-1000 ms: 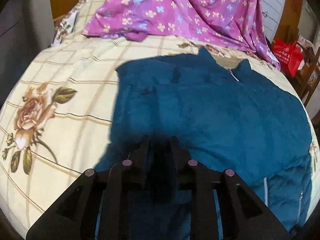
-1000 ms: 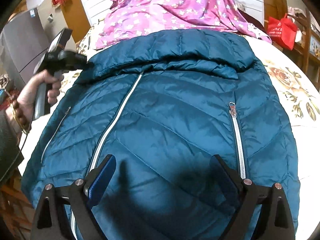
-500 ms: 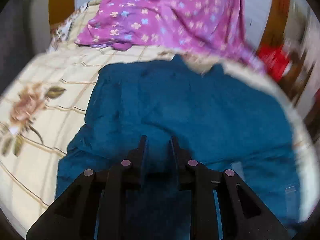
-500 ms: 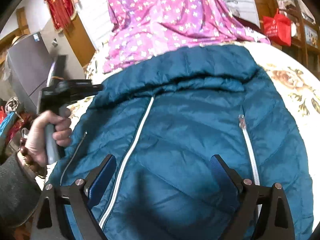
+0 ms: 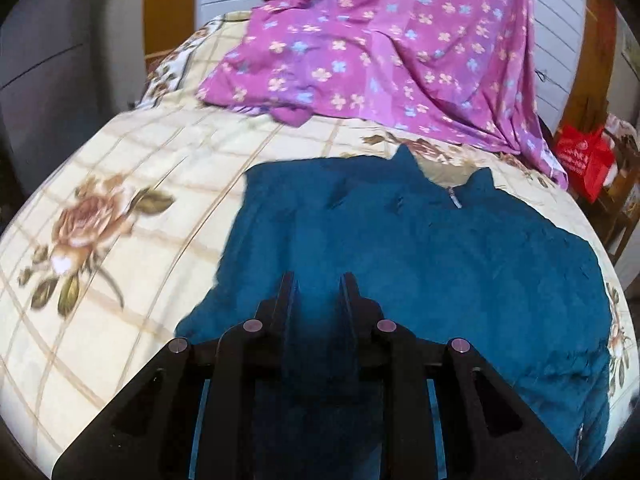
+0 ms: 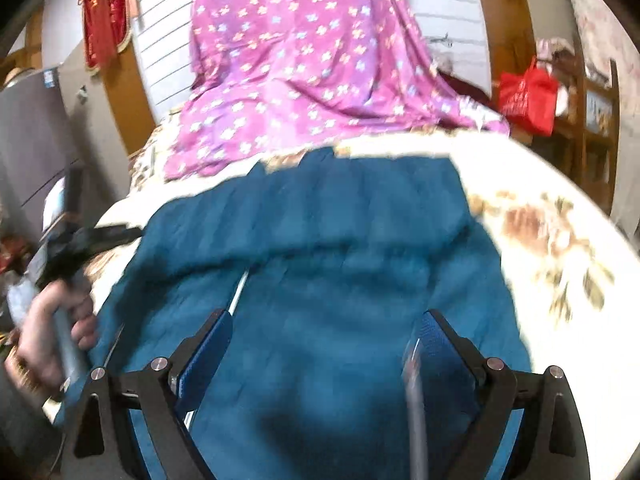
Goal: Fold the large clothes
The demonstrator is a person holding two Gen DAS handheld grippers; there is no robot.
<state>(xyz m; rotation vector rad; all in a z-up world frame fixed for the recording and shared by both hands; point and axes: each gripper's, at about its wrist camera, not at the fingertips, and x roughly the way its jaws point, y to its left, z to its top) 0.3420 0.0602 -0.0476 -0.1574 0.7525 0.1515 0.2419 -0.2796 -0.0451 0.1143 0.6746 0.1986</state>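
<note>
**Jacket spread on the bed, one claw pinching its edge**

Fabric of a teal down jacket (image 5: 420, 264) covers the near half of the bed's rose-print bedspread (image 5: 132, 184), collar toward the far end where a purple floral sheet (image 5: 380, 48) hangs down. Its long axis runs away from both cameras, collar far, hem near.

On the left, the left gripper (image 5: 316, 284) has its fingers drawn close together with a fold of teal cloth between them, so it reads as clenched on the jacket's side edge. From there the garment stretches ahead and to the right. The right wrist view shows this same tool, blurred, at the jacket's left border, with the person's left hand (image 6: 52, 328) around its handle.

Further right, the right gripper (image 6: 324, 336) hovers over the lower front of the jacket, jaws spread wide and released, nothing between the blue pads (image 6: 208, 352). The white centre zipper (image 6: 238, 288) lies just inside its left finger.

A red bag (image 6: 528, 96) sits off the bed at far right.

As I judge it, the coming fold turns on carrying the left-held edge rightward across the zipper line; the left gripper is the nearer to that edge, while the right one is placed to steady or grasp the hem.
</note>
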